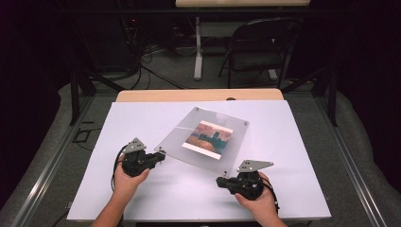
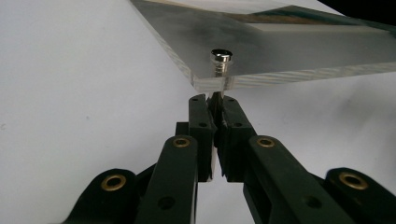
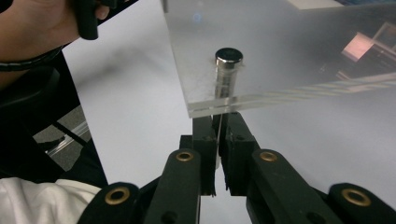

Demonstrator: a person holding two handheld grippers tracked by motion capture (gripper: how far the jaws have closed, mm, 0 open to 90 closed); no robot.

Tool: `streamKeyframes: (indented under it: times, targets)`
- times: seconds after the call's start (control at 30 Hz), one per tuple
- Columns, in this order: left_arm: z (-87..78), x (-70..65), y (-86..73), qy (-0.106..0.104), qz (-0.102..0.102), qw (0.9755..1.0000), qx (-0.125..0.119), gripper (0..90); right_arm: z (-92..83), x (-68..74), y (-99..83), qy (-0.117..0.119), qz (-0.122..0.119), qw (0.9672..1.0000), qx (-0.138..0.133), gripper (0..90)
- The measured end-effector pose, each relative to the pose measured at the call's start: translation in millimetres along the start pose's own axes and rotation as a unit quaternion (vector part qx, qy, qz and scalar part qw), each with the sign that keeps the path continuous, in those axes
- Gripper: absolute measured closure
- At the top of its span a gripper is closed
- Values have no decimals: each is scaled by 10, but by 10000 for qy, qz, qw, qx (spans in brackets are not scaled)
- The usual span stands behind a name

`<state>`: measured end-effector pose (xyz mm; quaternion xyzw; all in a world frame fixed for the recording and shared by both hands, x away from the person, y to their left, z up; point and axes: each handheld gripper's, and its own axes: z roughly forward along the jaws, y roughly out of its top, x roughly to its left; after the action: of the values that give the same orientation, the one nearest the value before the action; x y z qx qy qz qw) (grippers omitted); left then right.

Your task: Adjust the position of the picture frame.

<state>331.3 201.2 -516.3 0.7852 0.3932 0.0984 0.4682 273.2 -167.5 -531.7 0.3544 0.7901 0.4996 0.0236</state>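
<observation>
Nearest the person, the right claw (image 1: pixel 221 180) sits low on the white table (image 1: pixel 293 189), its jaws closed narrow around the lower end of a bolt (image 3: pixel 229 58) at the near corner of the clear frame (image 1: pixel 189 142). In the right gripper view the bolt's round silver cap stands on top of the sheet while the jaws pinch what hangs beneath the edge, probably to hold the stem firm or turn it loose.

A little farther along, the left claw (image 1: pixel 162 153) does the same at the frame's left corner: the left gripper view shows its jaws closed tight below a second bolt (image 2: pixel 221 58), gripping the fitting under the sheet's edge. Holding two corners at once likely keeps the frame from sliding or turning.

The frame lies askew near the middle of the table, a picture (image 1: pixel 208 136) sandwiched between its clear sheets, with two more bolts at its far corners. Nothing else lies on the table to get in the way. Beyond it stand a table leg, loose cables and a folding chair (image 1: pixel 257 47), well apart.
</observation>
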Motion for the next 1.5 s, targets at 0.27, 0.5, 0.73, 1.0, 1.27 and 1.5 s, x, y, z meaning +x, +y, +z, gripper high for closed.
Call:
streamKeyframes:
  times: [0.27, 0.5, 0.73, 1.0, 1.27, 1.5]
  targets:
    - [-2, -108, -46, -107, -9, 9999, 15, 852, -74, -142, 2, -268, 136, 9995, -67, 852]
    - [-14, -228, -74, -239, 44, 9997, 14, 852, -117, -256, 4, -547, 190, 9983, -101, 852]
    - [18, -329, -108, -355, 127, 9992, 111, 852, -120, -417, -4, -825, 336, 9960, -84, 850]
    - [47, -292, -127, -281, 51, 9995, 109, 852, -91, -426, 12, -890, 329, 9955, -80, 849]
    - [163, -222, -93, -234, -57, 9996, 126, 852, -12, -533, 71, -1006, 341, 9943, -119, 847]
    - [265, -162, -7, -138, -184, 9997, 55, 851, 21, -670, 160, -1117, 476, 9923, -239, 843]
